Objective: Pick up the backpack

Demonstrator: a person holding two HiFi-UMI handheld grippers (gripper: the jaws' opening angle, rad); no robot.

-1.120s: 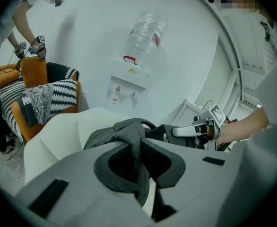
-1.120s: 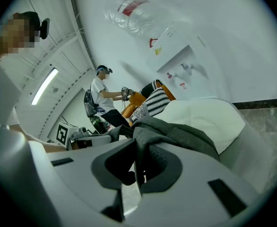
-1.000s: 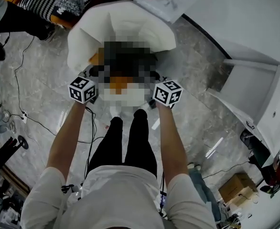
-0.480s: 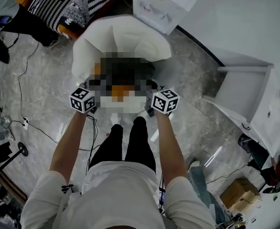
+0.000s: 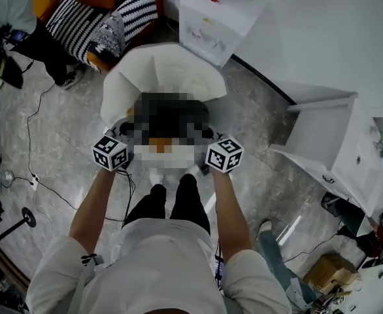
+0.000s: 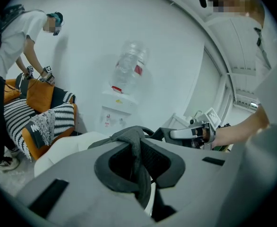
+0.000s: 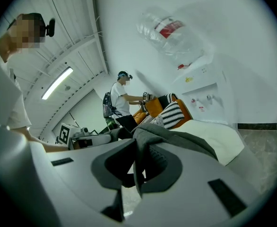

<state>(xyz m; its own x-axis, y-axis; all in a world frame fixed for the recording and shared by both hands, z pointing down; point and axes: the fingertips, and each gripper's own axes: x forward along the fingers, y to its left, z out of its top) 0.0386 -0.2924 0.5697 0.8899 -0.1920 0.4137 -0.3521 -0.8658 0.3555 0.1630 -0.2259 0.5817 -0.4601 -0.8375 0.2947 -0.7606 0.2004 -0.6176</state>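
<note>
The backpack, dark with orange and white parts and partly under a mosaic patch, hangs between my two grippers in front of the white armchair. My left gripper is at its left side and my right gripper at its right. In the left gripper view the jaws are shut on a dark grey shoulder strap. In the right gripper view the jaws pinch the other grey strap. Each gripper view shows the opposite gripper across the bag.
A water dispenser stands behind the armchair. A sofa with striped cushions is at upper left, with another person beside it. An open white cabinet is at right. Cables trail over the marble floor; a cardboard box sits at lower right.
Both grippers have risen together with the backpack held between them, and it now hangs off the armchair's seat. The jaws have stayed shut on the straps.
</note>
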